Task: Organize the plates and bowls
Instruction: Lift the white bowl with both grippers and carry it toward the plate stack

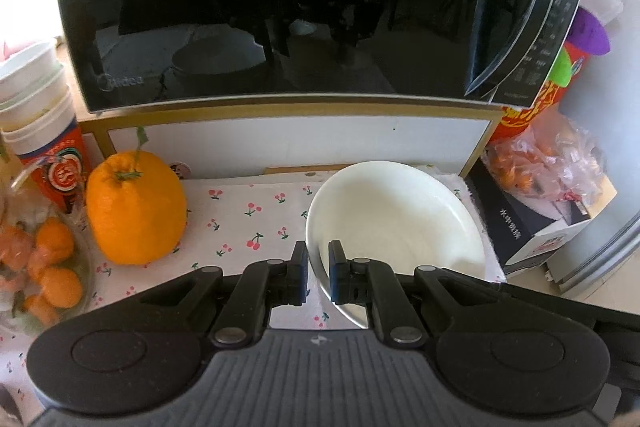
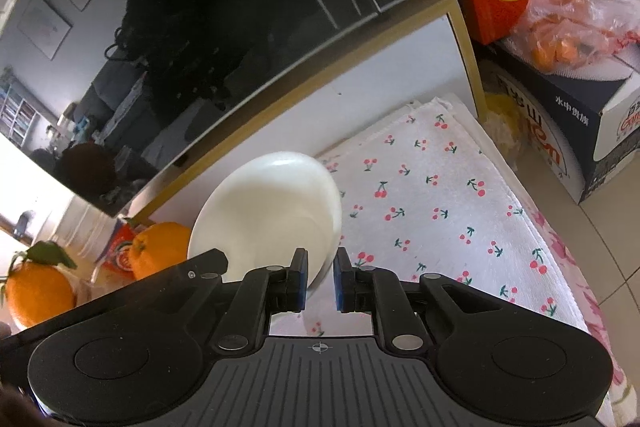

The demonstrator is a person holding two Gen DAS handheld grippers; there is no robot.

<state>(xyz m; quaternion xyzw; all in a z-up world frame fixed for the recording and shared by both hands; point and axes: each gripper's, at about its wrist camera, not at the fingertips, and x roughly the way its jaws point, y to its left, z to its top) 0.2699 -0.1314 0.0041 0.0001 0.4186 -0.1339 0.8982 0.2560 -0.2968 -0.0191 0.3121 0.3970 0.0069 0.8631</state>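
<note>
A: While the microwave [image 1: 280,7] fills the whole 12 o'clock half of the left view, what sits under it?
B: A shelf board with a gold frame [image 1: 296,143], then the cherry-print cloth [image 1: 248,211]. Big orange [image 1: 136,207] at 9 o'clock on the cloth, stacked paper cups [image 1: 36,99] at 10, glass dish of small oranges [image 1: 48,267] at 8.
A: Right side?
B: Dark printed box [image 1: 536,223] at 3 o'clock, a plastic bag of fruit [image 1: 548,163] on top, red carton [image 1: 532,107] behind it.
A: Task item?
B: White bowl [image 1: 400,219], at 1 o'clock from the left gripper [image 1: 318,267], tilted, over the cloth. Box close on its 3 o'clock side, orange well apart at 9.
A: Tongs?
B: Left gripper's pads are clamped on the bowl's near rim. In the right view the right gripper [image 2: 320,275] pinches the bowl [image 2: 272,211] edge too, bowl running off to 11 o'clock.
A: Pose?
B: Both point down at a slant towards the cloth. Right view is rolled, microwave [image 2: 200,39] slanting across 10 to 1 o'clock.
A: Hidden?
B: Bowl's underside and whether it touches the cloth, can't tell. Microwave glass is only dark reflections. The cup stack and fruit dish are cut off at the left edge.
</note>
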